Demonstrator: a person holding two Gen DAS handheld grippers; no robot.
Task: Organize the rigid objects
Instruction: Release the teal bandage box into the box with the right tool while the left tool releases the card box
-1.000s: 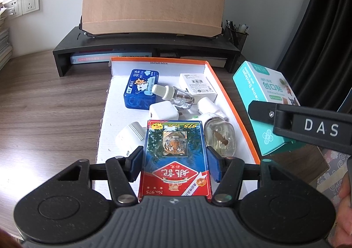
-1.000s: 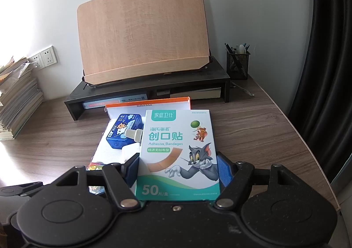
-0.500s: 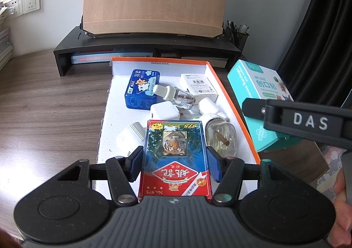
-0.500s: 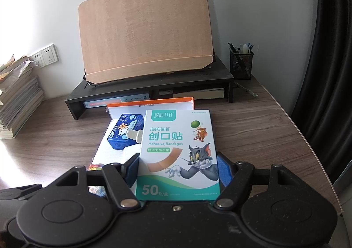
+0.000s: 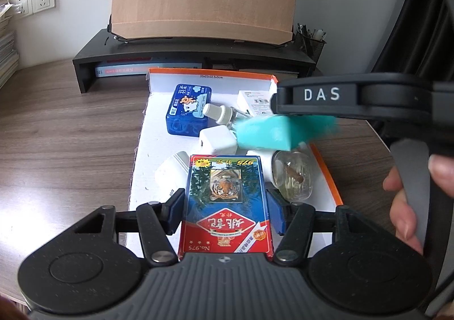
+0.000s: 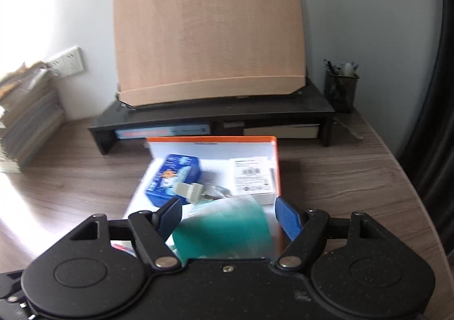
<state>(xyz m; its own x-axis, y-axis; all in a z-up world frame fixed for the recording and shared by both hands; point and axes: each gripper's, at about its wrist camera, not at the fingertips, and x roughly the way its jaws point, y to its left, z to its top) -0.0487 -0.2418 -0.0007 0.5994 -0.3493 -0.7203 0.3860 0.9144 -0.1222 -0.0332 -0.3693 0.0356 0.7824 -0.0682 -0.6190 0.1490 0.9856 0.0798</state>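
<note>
The left gripper (image 5: pixel 225 213) points forward, low over the near end of the orange box (image 5: pixel 326 169). Its two blue pads pinch a card pack (image 5: pixel 225 200) with a tiger on it, one pad on each side. The right gripper (image 6: pixel 228 216) reaches over the box from the right, above the things inside. Its fingers (image 6: pixel 288 218) are spread wide. A teal box (image 6: pixel 224 232) sits blurry between them, and no pad touches it. In the left view the teal box (image 5: pixel 264 132) is a smear over the white plug (image 5: pixel 217 141) and glass bottle (image 5: pixel 293 176). A hand (image 5: pixel 408 195) holds the right handle.
</note>
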